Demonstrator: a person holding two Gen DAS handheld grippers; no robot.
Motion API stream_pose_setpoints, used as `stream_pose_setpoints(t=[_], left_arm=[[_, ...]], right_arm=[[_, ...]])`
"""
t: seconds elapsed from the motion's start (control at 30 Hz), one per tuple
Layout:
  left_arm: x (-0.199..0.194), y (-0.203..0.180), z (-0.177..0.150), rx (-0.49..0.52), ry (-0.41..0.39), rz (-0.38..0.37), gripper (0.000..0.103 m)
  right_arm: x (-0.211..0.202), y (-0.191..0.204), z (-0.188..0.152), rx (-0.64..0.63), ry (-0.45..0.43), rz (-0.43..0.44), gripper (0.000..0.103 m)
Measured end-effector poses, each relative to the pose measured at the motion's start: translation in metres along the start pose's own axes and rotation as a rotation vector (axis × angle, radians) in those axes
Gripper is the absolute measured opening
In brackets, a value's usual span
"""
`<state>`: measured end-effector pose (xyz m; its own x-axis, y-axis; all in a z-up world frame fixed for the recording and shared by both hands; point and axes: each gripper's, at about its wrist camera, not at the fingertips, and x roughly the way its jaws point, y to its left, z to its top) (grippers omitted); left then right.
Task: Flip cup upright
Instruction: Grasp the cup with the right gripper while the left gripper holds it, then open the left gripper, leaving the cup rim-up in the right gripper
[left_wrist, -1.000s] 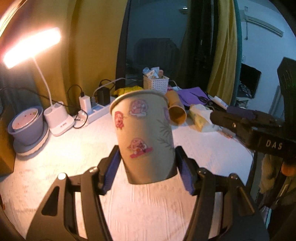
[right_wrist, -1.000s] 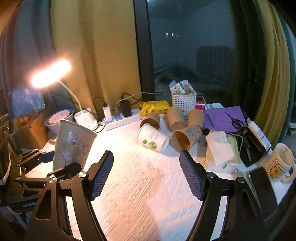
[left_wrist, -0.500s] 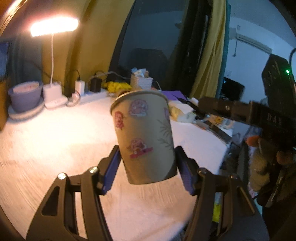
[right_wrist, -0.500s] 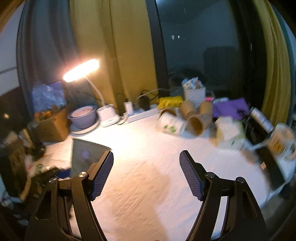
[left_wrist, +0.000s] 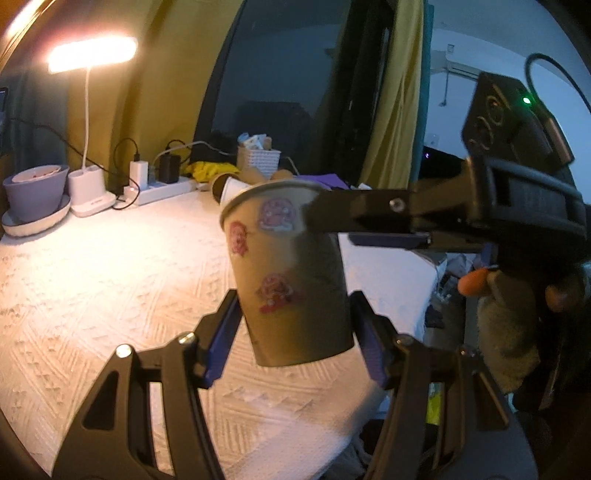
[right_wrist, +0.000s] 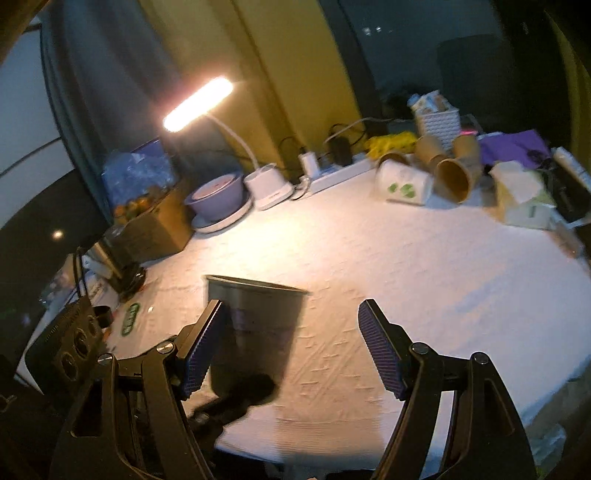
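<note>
My left gripper (left_wrist: 295, 339) is shut on a tan paper cup (left_wrist: 288, 273) with pink stickers, held mouth up above the white tablecloth near its front edge. The cup also shows in the right wrist view (right_wrist: 255, 325), dark and backlit, just inside the left finger. My right gripper (right_wrist: 291, 347) is open and empty; in the left wrist view its fingers (left_wrist: 369, 218) reach in from the right at the cup's rim. Whether they touch the cup I cannot tell.
Several paper cups (right_wrist: 428, 177) lie on their sides at the back of the table (right_wrist: 369, 258), by a white basket (right_wrist: 437, 122). A lit desk lamp (left_wrist: 90, 59), a purple bowl (left_wrist: 35, 188), a power strip (left_wrist: 162, 188) and a tissue box (right_wrist: 521, 199) line the back.
My right gripper has swung left and closed in on the cup held by my left gripper. The left gripper has turned, keeping the cup mouth up.
</note>
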<state>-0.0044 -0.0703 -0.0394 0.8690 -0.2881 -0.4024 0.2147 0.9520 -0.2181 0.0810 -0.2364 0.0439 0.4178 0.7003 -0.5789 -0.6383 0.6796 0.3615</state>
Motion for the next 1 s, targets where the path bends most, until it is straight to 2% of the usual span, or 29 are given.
stream_pose_setpoints(t=[0.3, 0.83, 1.0], left_arm=[[-0.007, -0.004, -0.003, 0.037, -0.041, -0.019, 0.061], [-0.017, -0.015, -0.005, 0.091, -0.077, -0.048, 0.061], [-0.016, -0.015, -0.005, 0.090, -0.077, -0.041, 0.061]], right_arm=[[0.014, -0.001, 0.003, 0.046, 0.043, 0.118, 0.077], [0.022, -0.002, 0.007, 0.048, 0.094, 0.210, 0.077], [0.023, -0.001, 0.008, 0.034, 0.094, 0.209, 0.071]])
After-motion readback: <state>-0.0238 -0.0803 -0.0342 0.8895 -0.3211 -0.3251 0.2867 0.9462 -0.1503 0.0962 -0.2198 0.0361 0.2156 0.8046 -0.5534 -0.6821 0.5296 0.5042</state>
